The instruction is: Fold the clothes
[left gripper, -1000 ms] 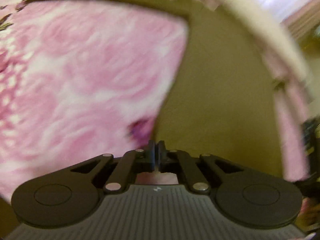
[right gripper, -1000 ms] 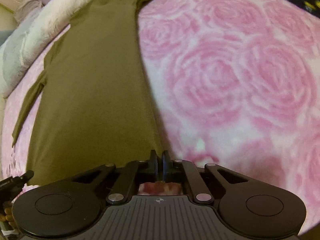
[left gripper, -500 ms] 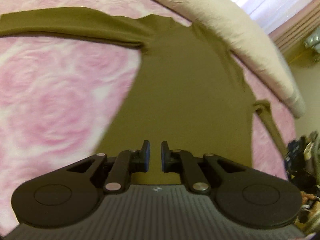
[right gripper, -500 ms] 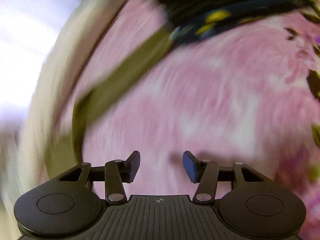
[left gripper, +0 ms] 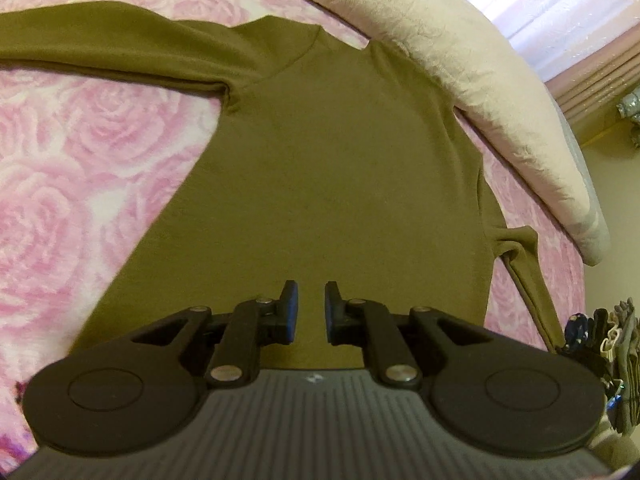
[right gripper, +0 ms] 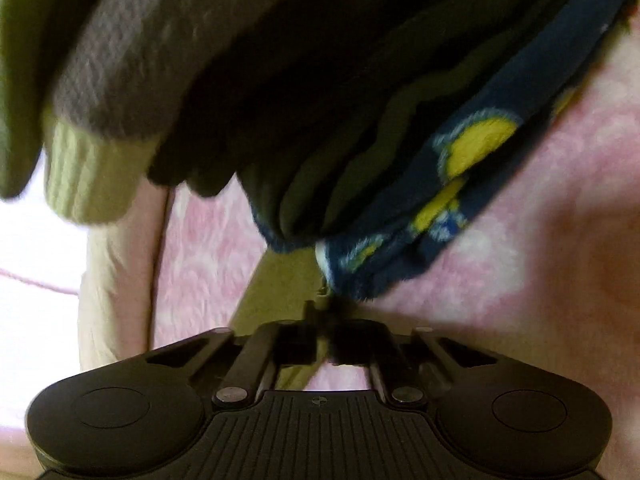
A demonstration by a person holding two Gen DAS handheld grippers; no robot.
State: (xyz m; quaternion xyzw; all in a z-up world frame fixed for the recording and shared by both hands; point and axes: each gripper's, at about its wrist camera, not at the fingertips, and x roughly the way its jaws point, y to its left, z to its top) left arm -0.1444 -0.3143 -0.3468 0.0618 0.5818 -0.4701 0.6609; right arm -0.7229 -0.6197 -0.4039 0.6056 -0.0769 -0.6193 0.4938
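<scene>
Olive shirt (left gripper: 328, 184), blurred before, now sharply spread.

Olive shirt (left gripper: 328, 184) on a pink rose-patterned blanket (left gripper: 80, 168); navy-and-yellow fleece (right gripper: 460, 184).

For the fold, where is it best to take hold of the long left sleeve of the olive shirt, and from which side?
Probably at the far cuff end of the sleeve, coming from above on its outer edge. It lies flat and straight on the pink blanket, so lifting the end would swing it over the shirt.

One olive long-sleeved shirt (left gripper: 340, 184), one rose-patterned bedspread (left gripper: 76, 184), one cream pillow (left gripper: 472, 68), two grippers.
</scene>
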